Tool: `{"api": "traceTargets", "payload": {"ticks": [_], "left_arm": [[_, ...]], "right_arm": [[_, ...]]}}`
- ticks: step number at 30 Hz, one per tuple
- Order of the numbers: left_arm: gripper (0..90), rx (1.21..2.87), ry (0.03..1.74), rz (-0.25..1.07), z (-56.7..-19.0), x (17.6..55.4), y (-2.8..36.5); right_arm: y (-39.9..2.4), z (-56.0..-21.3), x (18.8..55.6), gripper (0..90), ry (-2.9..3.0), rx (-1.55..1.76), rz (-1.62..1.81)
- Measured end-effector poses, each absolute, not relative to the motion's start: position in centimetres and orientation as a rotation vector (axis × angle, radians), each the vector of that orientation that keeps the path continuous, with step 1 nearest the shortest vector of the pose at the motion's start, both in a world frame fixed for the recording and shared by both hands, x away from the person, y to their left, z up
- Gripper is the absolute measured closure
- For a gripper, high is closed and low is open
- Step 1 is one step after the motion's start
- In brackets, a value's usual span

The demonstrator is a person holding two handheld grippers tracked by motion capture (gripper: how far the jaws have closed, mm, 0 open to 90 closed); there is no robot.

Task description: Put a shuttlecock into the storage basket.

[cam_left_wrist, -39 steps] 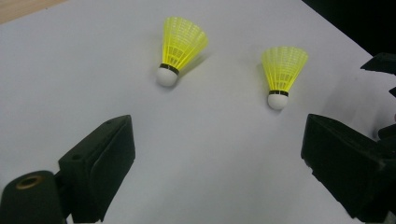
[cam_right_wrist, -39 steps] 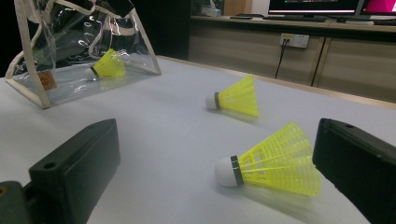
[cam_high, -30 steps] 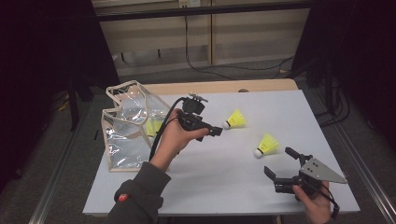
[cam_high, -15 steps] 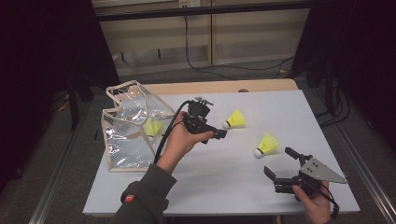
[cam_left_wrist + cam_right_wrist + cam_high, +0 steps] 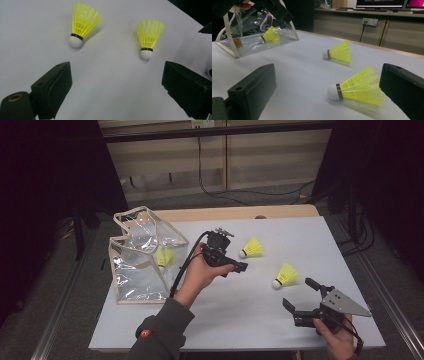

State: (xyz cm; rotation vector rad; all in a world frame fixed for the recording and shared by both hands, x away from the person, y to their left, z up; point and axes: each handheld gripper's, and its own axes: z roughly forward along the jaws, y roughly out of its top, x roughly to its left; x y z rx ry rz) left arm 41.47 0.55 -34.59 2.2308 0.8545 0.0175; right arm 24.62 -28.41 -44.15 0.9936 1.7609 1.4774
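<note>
I have the left gripper (image 5: 239,267) hanging above the middle of the white table (image 5: 250,320), its jaws spread wide with nothing between them, because I am lining it up on the shuttlecocks rather than grabbing yet. In the left gripper view both loose shuttlecocks lie ahead of the jaws with bare table between: the far shuttlecock (image 5: 82,23) toward the left jaw, the near shuttlecock (image 5: 148,37) toward the right. Each lies on its side, white cork toward me and yellow skirt fanned away, which I judge makes the cork end the firmer place to pinch.

The clear bag (image 5: 145,257) stands at the table's left with its mouth up, and a third shuttlecock (image 5: 269,35) already lies inside it, so I take the work to be gathering the shuttlecocks into the bag. The bag sits just beside my left hand, which keeps the carry short.

My right gripper (image 5: 302,302) rests low near the table's front right corner, jaws apart and empty. In the right gripper view the near shuttlecock lies between its jaws' line of sight but clear of both pads, so it is parked there, out of the left arm's path, and ready to take that one
</note>
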Motion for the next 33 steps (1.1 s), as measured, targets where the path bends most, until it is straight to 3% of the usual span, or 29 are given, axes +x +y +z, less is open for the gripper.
{"api": "traceTargets", "payload": {"ticks": [33], "left_arm": [[8.1, 2.251, 0.834, 0.021, -37.2, 40.8, -1.7]], "right_arm": [[-28.4, -44.2, 24.6, 0.9, 1.765, 0.991, 1.472]]}}
